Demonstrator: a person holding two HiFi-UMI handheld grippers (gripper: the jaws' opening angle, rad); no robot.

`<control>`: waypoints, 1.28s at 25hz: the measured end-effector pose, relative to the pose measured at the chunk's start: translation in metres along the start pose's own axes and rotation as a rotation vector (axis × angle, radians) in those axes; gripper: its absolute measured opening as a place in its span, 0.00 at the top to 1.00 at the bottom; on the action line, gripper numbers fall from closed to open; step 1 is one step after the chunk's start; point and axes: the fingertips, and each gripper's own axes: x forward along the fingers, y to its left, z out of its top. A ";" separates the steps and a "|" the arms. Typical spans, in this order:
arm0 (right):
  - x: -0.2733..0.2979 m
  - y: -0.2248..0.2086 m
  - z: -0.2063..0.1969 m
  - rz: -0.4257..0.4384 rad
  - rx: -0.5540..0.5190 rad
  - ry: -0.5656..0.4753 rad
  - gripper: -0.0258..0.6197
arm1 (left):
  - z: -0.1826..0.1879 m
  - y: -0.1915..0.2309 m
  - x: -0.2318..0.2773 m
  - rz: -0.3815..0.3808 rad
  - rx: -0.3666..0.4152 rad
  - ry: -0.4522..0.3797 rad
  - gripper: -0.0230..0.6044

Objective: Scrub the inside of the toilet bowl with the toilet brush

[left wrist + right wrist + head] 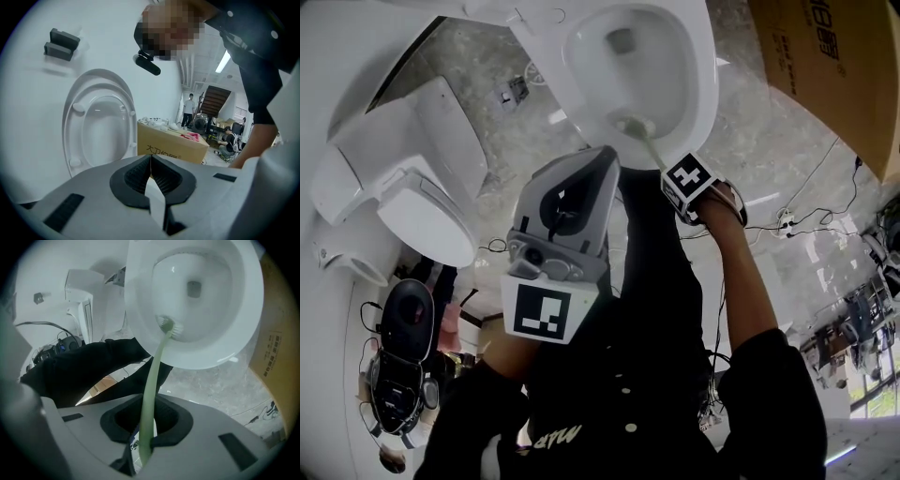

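The white toilet bowl lies open at the top of the head view, its drain showing. A pale green toilet brush runs from my right gripper up into the bowl. Its bristled head rests against the near inner wall, just under the rim. The right gripper is shut on the brush handle, in front of the bowl. My left gripper hangs to the left of the bowl, jaws shut and empty. In its own view the left gripper points at a raised toilet seat.
A second white toilet stands at the left. A large cardboard box sits right of the bowl, with cables on the marble floor below it. A black device lies at the lower left. People stand far off in the room.
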 end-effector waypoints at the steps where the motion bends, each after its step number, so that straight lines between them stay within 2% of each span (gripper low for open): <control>1: 0.001 0.002 0.004 -0.002 -0.018 -0.004 0.86 | 0.000 0.001 0.001 0.003 0.000 -0.001 0.92; 4: 0.007 0.009 0.021 -0.002 -0.056 -0.035 0.85 | -0.002 0.004 0.002 0.008 -0.002 0.003 0.92; 10: -0.006 0.009 0.059 -0.078 -0.133 -0.118 0.84 | -0.005 0.006 0.002 0.015 -0.005 0.014 0.92; 21: -0.056 -0.007 0.155 -0.135 -0.209 -0.396 0.84 | -0.008 0.003 -0.002 0.023 0.003 0.015 0.92; 24: -0.081 -0.026 0.170 -0.187 -0.178 -0.432 0.84 | -0.011 0.002 -0.004 0.025 0.002 0.016 0.92; 27: -0.098 -0.029 0.184 -0.121 -0.121 -0.535 0.84 | -0.012 0.001 -0.007 0.024 0.004 0.018 0.92; 30: -0.106 -0.059 0.174 -0.164 -0.019 -0.569 0.84 | -0.013 -0.001 -0.008 0.023 0.004 0.013 0.92; 32: -0.106 -0.068 0.170 -0.176 -0.001 -0.581 0.84 | -0.013 -0.001 -0.007 0.020 0.006 0.012 0.92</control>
